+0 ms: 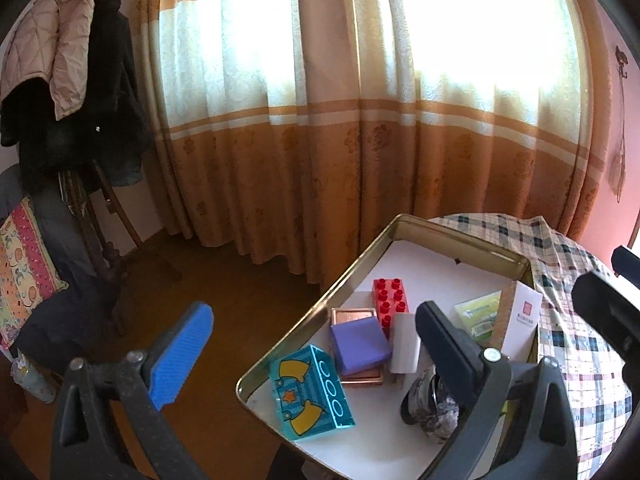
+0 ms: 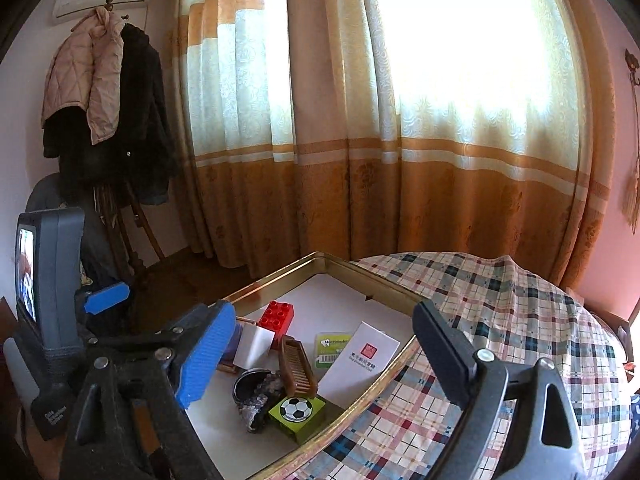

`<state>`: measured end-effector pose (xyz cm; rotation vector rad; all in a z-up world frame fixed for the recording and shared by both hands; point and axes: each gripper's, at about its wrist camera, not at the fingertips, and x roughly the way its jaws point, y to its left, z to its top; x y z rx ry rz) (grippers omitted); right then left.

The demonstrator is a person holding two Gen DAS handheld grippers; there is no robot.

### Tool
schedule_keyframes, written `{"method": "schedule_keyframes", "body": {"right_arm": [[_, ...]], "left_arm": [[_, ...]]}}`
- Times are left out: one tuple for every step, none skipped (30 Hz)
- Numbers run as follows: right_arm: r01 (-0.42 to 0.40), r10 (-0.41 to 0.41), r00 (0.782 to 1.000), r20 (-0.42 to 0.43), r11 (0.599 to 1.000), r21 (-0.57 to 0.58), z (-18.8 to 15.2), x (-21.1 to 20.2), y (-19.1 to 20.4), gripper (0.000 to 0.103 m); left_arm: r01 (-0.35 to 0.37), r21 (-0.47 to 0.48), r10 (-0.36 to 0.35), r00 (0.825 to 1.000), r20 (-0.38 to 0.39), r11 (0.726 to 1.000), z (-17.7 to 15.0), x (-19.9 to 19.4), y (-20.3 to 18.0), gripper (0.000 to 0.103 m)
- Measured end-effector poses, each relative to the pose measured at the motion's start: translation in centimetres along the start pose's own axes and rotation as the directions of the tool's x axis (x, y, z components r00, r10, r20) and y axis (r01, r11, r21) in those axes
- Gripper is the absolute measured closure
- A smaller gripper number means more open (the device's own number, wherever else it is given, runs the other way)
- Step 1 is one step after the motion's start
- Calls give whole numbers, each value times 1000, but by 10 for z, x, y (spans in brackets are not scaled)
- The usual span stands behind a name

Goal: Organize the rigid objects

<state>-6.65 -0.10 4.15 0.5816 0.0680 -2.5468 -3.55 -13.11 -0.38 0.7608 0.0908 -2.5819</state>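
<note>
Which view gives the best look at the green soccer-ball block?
The right wrist view: the green soccer-ball block sits unobstructed at the tray's near rim. In the left wrist view it is hidden behind the gripper's finger.

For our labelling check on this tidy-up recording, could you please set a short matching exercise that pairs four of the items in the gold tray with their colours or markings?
Things:
1. Studded building brick
2. Comb
3. Block at the tray's near edge in the right wrist view
4. Flat block lying on the copper-coloured box

Descriptions:
A. Purple
B. Green with a football picture
C. Red
D. Brown

Pairs: 1-C, 2-D, 3-B, 4-A
</note>
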Motion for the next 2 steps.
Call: {"method": "schedule_keyframes", "body": {"right_arm": [[0,0,1000,-2,1000,0,-1,1,0,11],[0,0,1000,-3,1000,2,-1,1,0,11]], "left_arm": [[5,1,-5,1000,1,1000,0,0,0,0],[10,2,-10,1000,-2,1000,0,0,-1,0]]}}
